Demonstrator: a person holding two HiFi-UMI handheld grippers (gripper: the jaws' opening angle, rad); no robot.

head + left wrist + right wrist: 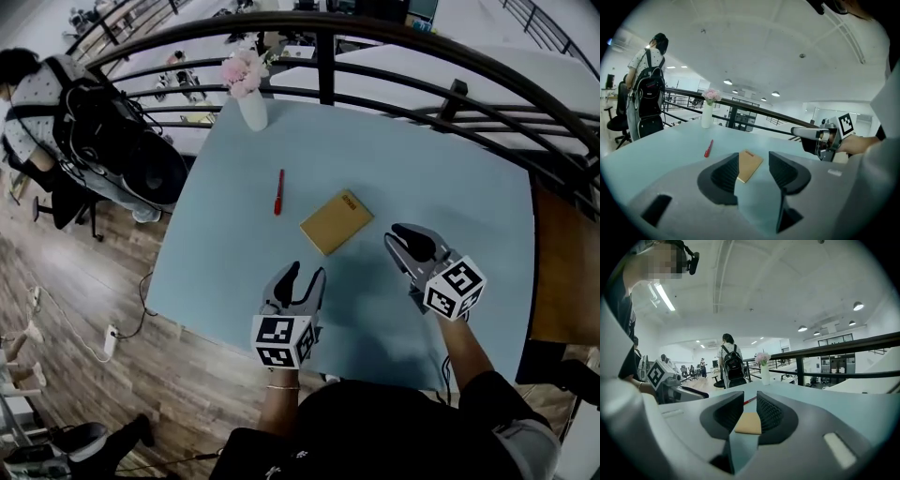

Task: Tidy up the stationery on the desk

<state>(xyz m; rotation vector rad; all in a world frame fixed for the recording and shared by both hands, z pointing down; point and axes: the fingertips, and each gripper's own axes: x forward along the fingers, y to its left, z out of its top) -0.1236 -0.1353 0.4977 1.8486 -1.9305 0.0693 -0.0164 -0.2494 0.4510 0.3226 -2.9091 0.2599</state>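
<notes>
Both grippers open over the desk, nothing picked up.

Head view: your left gripper and right gripper hang above the near part of the pale blue tabletop. The tan rectangular notebook lies flat just beyond them, and the slim red pen lies apart to its left. Left gripper view: your jaws stand wide and grip nothing, and the notebook shows through the gap, farther off on the table. Right gripper view: the jaws are narrower but apart and empty, with the notebook lying ahead.
</notes>
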